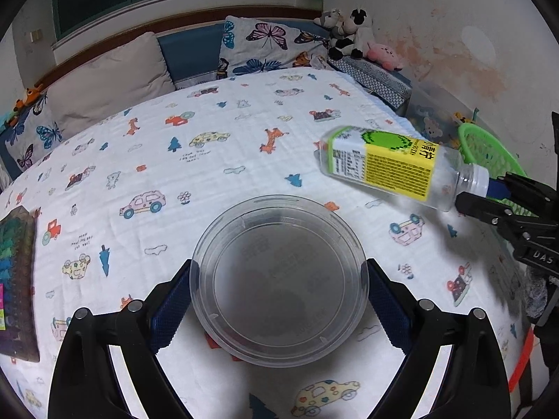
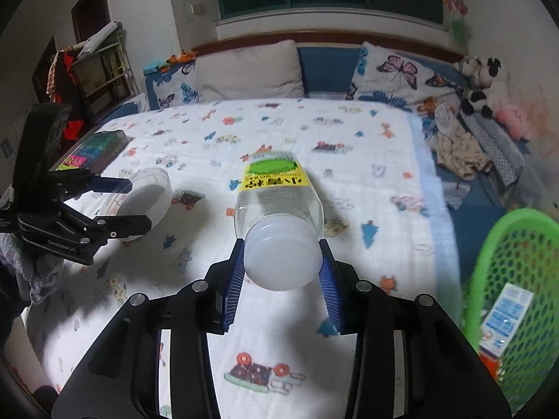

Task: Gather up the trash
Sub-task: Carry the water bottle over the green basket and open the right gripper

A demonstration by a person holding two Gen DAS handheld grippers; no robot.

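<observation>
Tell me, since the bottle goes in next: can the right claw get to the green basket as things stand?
Probably yes. The green basket sits just right of the right claw, which grips the bottle, with nothing visible between.

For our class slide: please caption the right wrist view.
Right gripper clamps a plastic bottle by its cap above the bed, green basket alongside.

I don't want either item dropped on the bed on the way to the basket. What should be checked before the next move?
1. Right gripper clamped on the bottle at its cap: ok.
2. Left gripper clamped across the clear container: ok.
3. Bottle capped: ok.
4. Green basket within view of the right gripper: ok.
5. Room in the basket beside the carton: cannot tell.
</observation>
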